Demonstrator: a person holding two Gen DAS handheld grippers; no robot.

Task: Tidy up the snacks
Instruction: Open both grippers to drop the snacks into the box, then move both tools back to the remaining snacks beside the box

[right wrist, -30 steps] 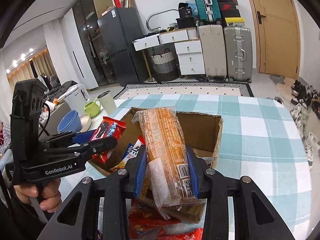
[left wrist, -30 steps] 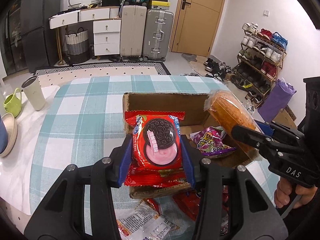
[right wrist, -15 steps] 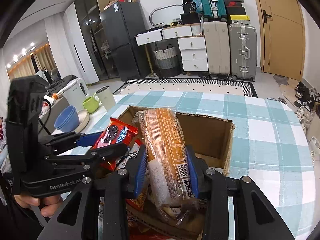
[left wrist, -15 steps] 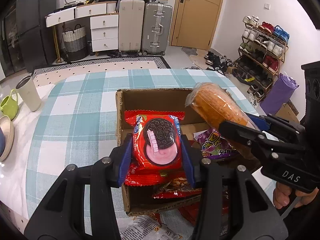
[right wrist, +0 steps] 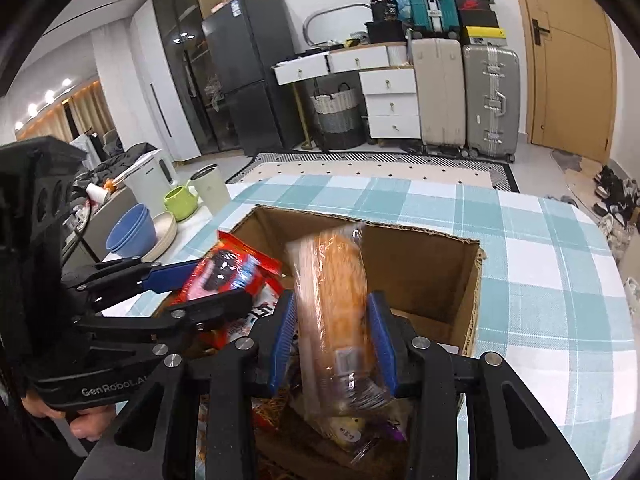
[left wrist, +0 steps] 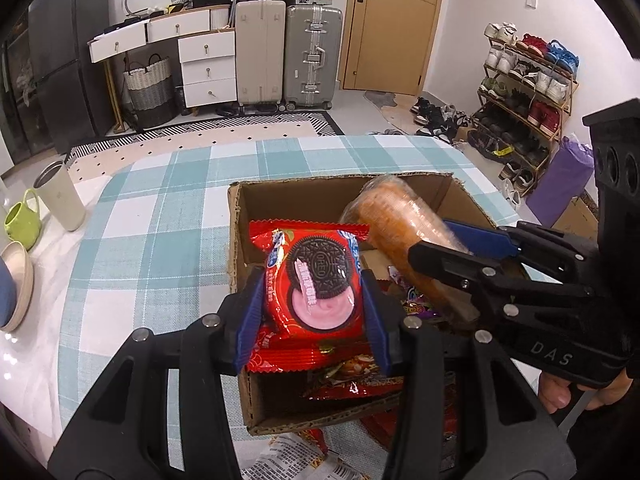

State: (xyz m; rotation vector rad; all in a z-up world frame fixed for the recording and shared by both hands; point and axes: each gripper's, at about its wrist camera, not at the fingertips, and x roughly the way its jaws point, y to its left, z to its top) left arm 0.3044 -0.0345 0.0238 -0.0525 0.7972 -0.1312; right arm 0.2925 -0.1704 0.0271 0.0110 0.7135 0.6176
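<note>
An open cardboard box (left wrist: 304, 200) sits on the checked tablecloth with several snack packs inside. My left gripper (left wrist: 312, 292) is shut on a red Oreo pack (left wrist: 316, 264), held upright over the box's left half. In the right wrist view, my right gripper (right wrist: 332, 316) has a long clear-wrapped orange bread pack (right wrist: 336, 280) between its blue pads. Its jaws are opening, and the pack looks blurred and loose over the box (right wrist: 432, 264). The left wrist view shows the right gripper (left wrist: 434, 240) just right of the Oreo pack. The left gripper (right wrist: 226, 284) shows at the left of the right wrist view.
A beige tumbler (left wrist: 60, 196), a green mug (left wrist: 20, 220) and stacked bowls (left wrist: 14, 284) stand at the table's left edge. Loose wrappers (left wrist: 296, 456) lie in front of the box. A hand (left wrist: 560, 392) grips the right tool's handle close by.
Both grippers have come forward over the box with their packs. The bread pack, sharp and firmly pinched before, now looks blurred and slack between the right pads.
</note>
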